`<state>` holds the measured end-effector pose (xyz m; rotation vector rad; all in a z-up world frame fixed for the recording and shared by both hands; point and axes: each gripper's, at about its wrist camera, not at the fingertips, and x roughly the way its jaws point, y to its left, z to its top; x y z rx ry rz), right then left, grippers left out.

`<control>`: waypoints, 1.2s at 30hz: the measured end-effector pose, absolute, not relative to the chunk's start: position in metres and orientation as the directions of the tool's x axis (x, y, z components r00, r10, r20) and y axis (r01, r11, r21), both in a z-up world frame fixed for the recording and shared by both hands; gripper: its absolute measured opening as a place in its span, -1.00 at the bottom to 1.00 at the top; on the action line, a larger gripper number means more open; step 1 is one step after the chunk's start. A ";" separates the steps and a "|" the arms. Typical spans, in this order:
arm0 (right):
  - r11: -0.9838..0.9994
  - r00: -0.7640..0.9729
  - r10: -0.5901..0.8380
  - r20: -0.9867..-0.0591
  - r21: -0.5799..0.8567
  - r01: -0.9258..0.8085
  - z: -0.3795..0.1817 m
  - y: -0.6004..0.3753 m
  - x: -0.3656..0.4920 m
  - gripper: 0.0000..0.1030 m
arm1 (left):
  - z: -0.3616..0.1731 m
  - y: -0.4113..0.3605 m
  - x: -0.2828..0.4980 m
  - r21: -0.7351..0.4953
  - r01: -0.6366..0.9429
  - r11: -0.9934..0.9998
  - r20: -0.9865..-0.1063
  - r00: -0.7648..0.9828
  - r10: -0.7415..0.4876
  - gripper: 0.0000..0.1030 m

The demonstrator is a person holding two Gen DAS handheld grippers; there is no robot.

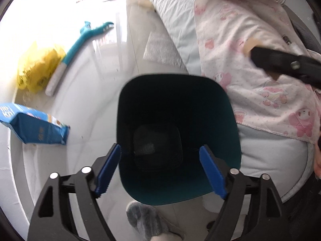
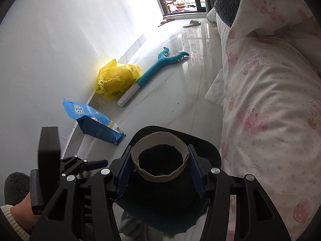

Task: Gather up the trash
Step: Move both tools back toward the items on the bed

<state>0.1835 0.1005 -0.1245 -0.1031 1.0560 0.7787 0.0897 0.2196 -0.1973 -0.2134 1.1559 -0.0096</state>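
A dark teal trash bin (image 1: 178, 132) stands on the floor, seen from above; it also shows in the right wrist view (image 2: 176, 206). My left gripper (image 1: 160, 168) is open and empty, its blue pads spread over the bin's near rim. My right gripper (image 2: 160, 166) is shut on a cardboard tape roll core (image 2: 160, 157) and holds it over the bin's mouth. The right gripper's black finger shows at the right of the left wrist view (image 1: 284, 64). A yellow plastic bag (image 2: 117, 78) and a blue snack bag (image 2: 94, 122) lie by the wall.
A blue plush toy with a white handle (image 2: 148, 72) lies on the glossy floor. A bed with pink patterned bedding (image 2: 270, 100) fills the right side. Bubble wrap (image 2: 216, 92) lies beside it. A slipper (image 2: 191, 23) lies near the far door. A white wall (image 2: 60, 40) runs along the left.
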 end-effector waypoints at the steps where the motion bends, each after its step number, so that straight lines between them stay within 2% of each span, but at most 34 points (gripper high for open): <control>1: 0.734 0.255 0.523 -0.814 0.278 -0.619 -0.126 0.103 0.183 0.05 | -0.192 0.220 0.087 -0.166 -0.102 0.981 -0.898 0.428 -0.108 0.65; 9: 0.759 0.240 0.484 -0.842 0.267 -0.593 -0.149 0.114 0.190 0.05 | -0.158 0.235 0.078 -0.136 -0.123 0.983 -0.827 0.560 -0.044 0.73; 19: 0.761 0.198 0.430 -0.881 0.237 -0.604 -0.177 0.128 0.187 0.05 | -0.104 0.235 0.055 -0.091 -0.107 0.990 -0.710 0.704 0.011 0.74; 36: 0.757 0.140 0.329 -0.934 0.172 -0.630 -0.212 0.131 0.173 0.06 | -0.035 0.212 0.036 -0.074 -0.088 0.993 -0.603 0.797 0.026 0.74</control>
